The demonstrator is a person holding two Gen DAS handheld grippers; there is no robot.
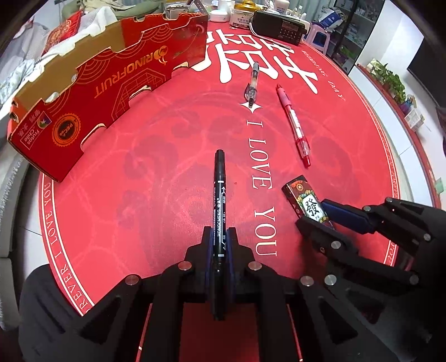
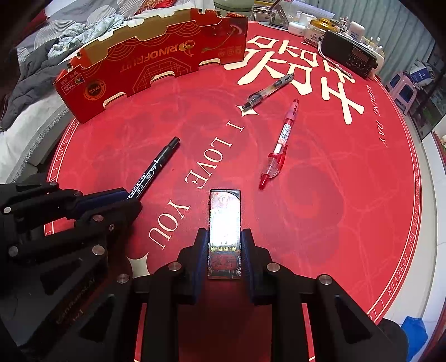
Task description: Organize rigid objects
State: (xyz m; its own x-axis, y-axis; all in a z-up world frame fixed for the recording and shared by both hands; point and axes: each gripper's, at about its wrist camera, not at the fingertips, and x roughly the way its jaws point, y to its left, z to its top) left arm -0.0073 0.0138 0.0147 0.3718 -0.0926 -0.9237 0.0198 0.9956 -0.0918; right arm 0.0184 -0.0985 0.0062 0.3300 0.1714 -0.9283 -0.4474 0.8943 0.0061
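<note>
My left gripper (image 1: pixel 219 236) is shut on a black marker (image 1: pixel 219 195) that points forward over the red table mat; it also shows in the right wrist view (image 2: pixel 156 170). My right gripper (image 2: pixel 224 236) is shut on a small dark patterned box (image 2: pixel 224 220), seen from the side in the left wrist view (image 1: pixel 306 202). A clear black-tipped pen (image 1: pixel 252 83) (image 2: pixel 267 90) and a red pen (image 1: pixel 294 125) (image 2: pixel 280 142) lie loose on the mat ahead. A red cardboard fruit tray (image 1: pixel 92 92) (image 2: pixel 156 61) stands open at the far left.
A black radio (image 1: pixel 281 26) (image 2: pixel 351 55), jars and small bottles (image 1: pixel 242 14) stand at the table's far edge. Clothes and fabric (image 2: pixel 69 33) lie behind the tray. The round red mat (image 1: pixel 167 156) covers the table.
</note>
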